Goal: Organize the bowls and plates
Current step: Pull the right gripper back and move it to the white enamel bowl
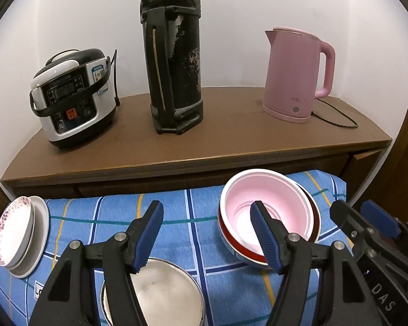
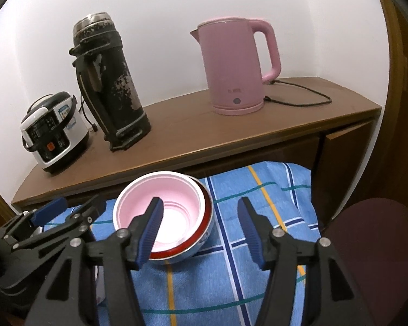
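My left gripper point(image 1: 206, 233) is spread wide with nothing between its blue pads point(image 1: 149, 233), and my right gripper point(image 2: 200, 231) is open just as far and also holds nothing. Both hang over the blue checked cloth point(image 1: 182, 209), side by side; from the right wrist view the left one shows at the lower left edge.

The far edge of the cloth runs up against the front of the brown shelf point(image 1: 231, 135), which stands higher than the cloth. The cloth's right end falls away past the bowls, and in the right wrist view a dark red rounded seat point(image 2: 380, 244) sits just beyond that drop. The middle of the cloth, between plates and bowls, is bare, and so is the strip to the right of the bowls.

Counting: two plates point(image 1: 21, 233) stacked at the cloth's left edge (the top one speckled at the rim, both tilted in the fisheye). Two nested bowls: a pink bowl point(image 1: 269, 203) set inside a red-rimmed bowl point(image 1: 244, 252), near the far right of the cloth. One steel bowl point(image 1: 166, 293) lies under my left gripper, near the bottom edge, partly hidden by the left finger.

On the shelf stand three things, well apart: one cooker point(image 1: 73, 95), one black flask point(image 1: 174, 54), one pink kettle point(image 1: 296, 73) with its cord trailing right.
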Demonstrator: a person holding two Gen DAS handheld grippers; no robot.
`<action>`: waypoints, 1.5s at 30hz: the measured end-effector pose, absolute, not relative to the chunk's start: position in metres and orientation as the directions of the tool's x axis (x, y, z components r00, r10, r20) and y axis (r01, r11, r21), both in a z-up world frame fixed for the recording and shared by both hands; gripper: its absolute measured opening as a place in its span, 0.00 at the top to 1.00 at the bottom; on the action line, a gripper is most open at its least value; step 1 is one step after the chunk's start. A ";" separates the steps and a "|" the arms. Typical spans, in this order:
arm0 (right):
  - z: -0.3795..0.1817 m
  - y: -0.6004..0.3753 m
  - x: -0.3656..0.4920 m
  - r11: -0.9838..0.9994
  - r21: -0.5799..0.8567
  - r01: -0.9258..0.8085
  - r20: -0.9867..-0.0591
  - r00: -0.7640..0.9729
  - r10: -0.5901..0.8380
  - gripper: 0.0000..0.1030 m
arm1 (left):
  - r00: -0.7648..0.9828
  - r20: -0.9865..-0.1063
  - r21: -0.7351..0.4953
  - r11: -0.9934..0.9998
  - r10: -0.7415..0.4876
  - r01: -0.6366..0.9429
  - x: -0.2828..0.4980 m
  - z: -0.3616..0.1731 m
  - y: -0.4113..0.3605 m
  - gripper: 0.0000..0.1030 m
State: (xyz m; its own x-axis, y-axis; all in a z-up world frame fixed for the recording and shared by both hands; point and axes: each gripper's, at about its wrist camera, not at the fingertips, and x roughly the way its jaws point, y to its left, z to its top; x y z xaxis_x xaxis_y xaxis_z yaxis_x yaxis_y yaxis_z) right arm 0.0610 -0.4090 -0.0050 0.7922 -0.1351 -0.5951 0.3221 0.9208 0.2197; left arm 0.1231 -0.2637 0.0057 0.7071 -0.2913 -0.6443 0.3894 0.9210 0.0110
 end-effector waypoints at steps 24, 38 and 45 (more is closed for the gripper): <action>0.000 -0.395 0.020 0.909 0.268 0.319 -0.562 0.818 -0.121 0.42 | 0.729 -0.621 0.030 0.921 -0.288 0.390 0.082 0.005 -0.245 0.33; -0.003 -0.363 -0.007 0.925 0.155 0.347 -0.562 0.801 -0.206 0.42 | 0.722 -0.634 0.038 0.922 -0.275 0.385 0.058 -0.007 -0.214 0.33; -0.004 -0.346 -0.015 0.933 0.101 0.345 -0.566 0.791 -0.231 0.40 | 0.715 -0.646 0.032 0.925 -0.269 0.378 0.050 -0.012 -0.197 0.33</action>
State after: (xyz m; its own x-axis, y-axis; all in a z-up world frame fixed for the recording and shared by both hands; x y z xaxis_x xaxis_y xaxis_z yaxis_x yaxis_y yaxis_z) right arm -0.0146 -0.3461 -0.0044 0.7912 -0.2315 -0.5660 0.3452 0.9331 0.1009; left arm 0.0497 -0.1975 -0.0117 0.7147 -0.2692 -0.6456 0.3777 0.9254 0.0322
